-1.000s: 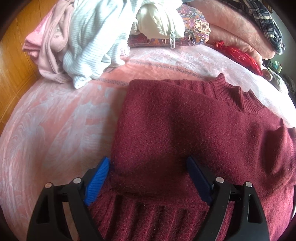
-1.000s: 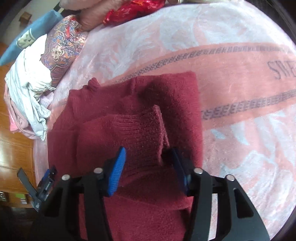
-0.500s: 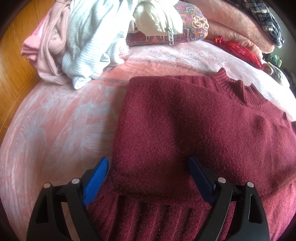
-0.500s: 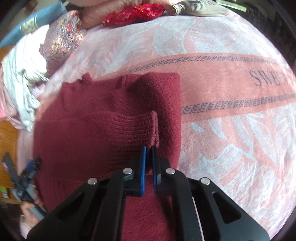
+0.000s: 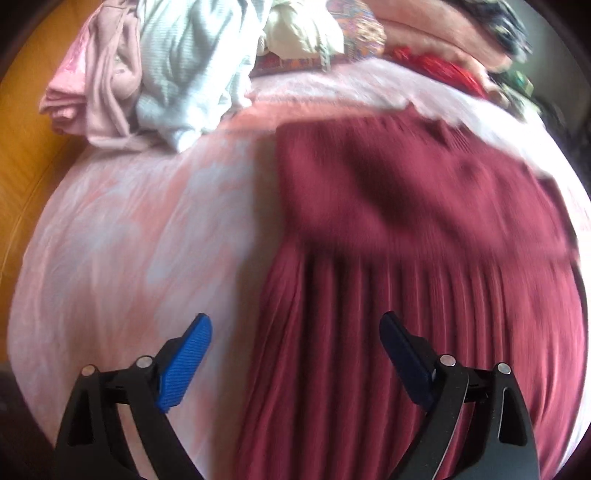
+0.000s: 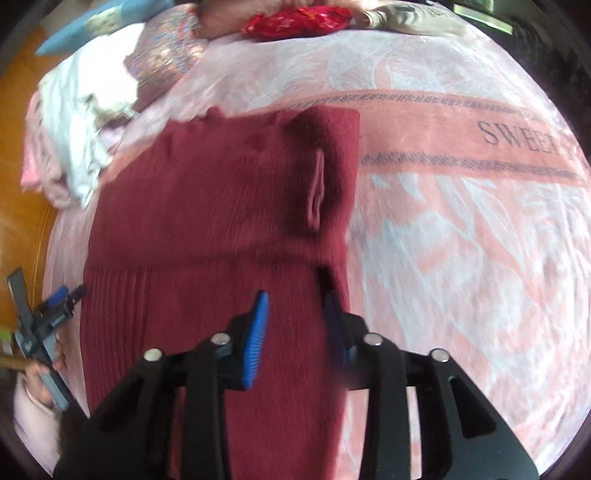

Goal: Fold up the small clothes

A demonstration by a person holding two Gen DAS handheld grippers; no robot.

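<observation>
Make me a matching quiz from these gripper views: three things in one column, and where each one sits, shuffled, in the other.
Things:
1. dark red knitted sweater
2. shiny red packet
3. pale blue striped garment

Places:
A. far edge of the bed
B. in the heap of unfolded clothes
C. flat on the pink blanket, below both grippers

Pairs: 1-C, 2-A, 3-B

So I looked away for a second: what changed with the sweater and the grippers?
The right gripper, shut on the sleeve cuff half a second ago, has let go and backed off, jaws apart. The left gripper pulled back toward the hem, open throughout. The sweater stays folded on the blanket.
</observation>
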